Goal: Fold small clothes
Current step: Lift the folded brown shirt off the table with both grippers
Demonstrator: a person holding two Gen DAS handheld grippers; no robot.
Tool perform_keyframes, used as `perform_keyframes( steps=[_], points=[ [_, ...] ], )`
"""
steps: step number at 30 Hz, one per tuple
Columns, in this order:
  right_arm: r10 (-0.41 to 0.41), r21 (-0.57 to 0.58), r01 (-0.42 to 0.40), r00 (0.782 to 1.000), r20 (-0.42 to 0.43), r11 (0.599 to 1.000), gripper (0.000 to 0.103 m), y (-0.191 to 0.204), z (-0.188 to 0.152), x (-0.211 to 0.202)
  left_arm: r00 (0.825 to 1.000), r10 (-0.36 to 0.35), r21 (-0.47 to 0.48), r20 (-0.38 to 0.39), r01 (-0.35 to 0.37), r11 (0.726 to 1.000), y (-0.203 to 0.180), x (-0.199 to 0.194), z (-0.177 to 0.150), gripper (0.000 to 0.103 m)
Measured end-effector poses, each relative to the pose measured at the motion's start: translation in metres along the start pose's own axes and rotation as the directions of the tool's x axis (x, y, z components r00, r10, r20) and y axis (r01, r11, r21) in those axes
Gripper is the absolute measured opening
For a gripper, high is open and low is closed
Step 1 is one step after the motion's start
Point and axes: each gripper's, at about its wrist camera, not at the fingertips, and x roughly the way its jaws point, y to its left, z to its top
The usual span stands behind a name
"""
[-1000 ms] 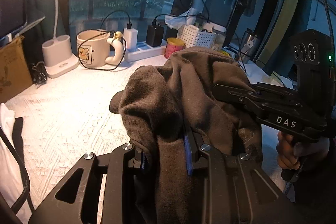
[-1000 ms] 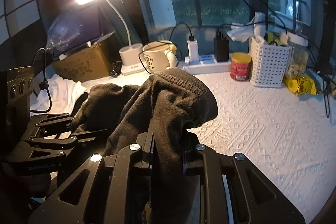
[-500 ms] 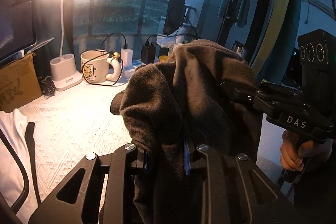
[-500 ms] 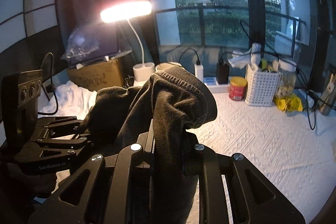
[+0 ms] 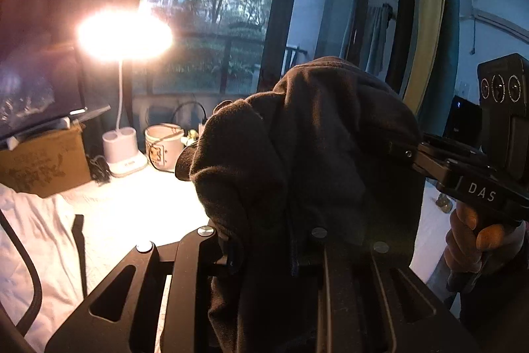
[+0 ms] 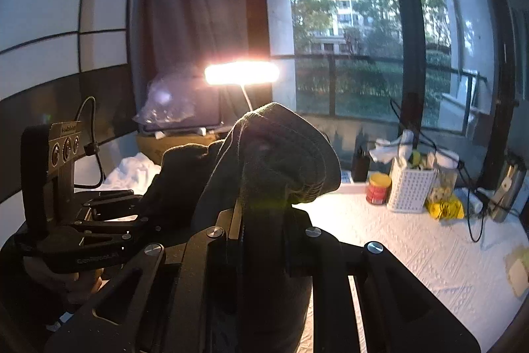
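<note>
A dark brown garment [image 5: 314,138] hangs bunched above the table, held up between both grippers. My left gripper [image 5: 264,257] is shut on a thick fold of it, and cloth drapes over the jaws. In the right wrist view the same garment [image 6: 284,154] shows a ribbed hem, with my right gripper [image 6: 264,230] shut on the cloth just below it. Each gripper appears in the other's view: the right gripper [image 5: 400,151] comes in from the right, held by a hand [image 5: 469,240], and the left gripper [image 6: 145,214] from the left. Their fingertips are buried in the fabric.
A lit desk lamp [image 5: 124,35], a mug [image 5: 163,148] and a cardboard box [image 5: 43,164] stand at the back left. A white cloth [image 5: 43,237] lies at the left. A red can [image 6: 378,189], white basket [image 6: 410,191] and yellow bag [image 6: 444,209] stand on the white tablecloth [image 6: 413,253].
Both grippers have risen with the brown garment and tipped upward. The table and its objects have dropped lower in both views. Both grips on the cloth are unchanged.
</note>
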Motion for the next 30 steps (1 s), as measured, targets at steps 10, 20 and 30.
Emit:
perform_keyframes(
  steps=[10, 20, 30],
  points=[
    [0.01, -0.075, -0.003, 0.996, 0.084, 0.997, 0.018, 0.032, 0.014, -0.03, 0.994, 0.022, 0.016, 0.103, -0.023, 1.0, -0.001, -0.043, 0.004, 0.021],
    [0.054, -0.155, -0.03, 0.987, 0.154, 0.988, 0.017, 0.066, 0.027, -0.048, 0.982, 0.056, 0.007, 0.181, -0.058, 0.998, 0.015, -0.073, 0.005, 0.021],
    [0.131, -0.223, -0.084, 0.97, 0.206, 0.971, 0.017, 0.101, 0.038, -0.058, 0.962, 0.118, 0.016, 0.246, -0.126, 0.992, 0.029, -0.109, 0.003, 0.021]
  ],
)
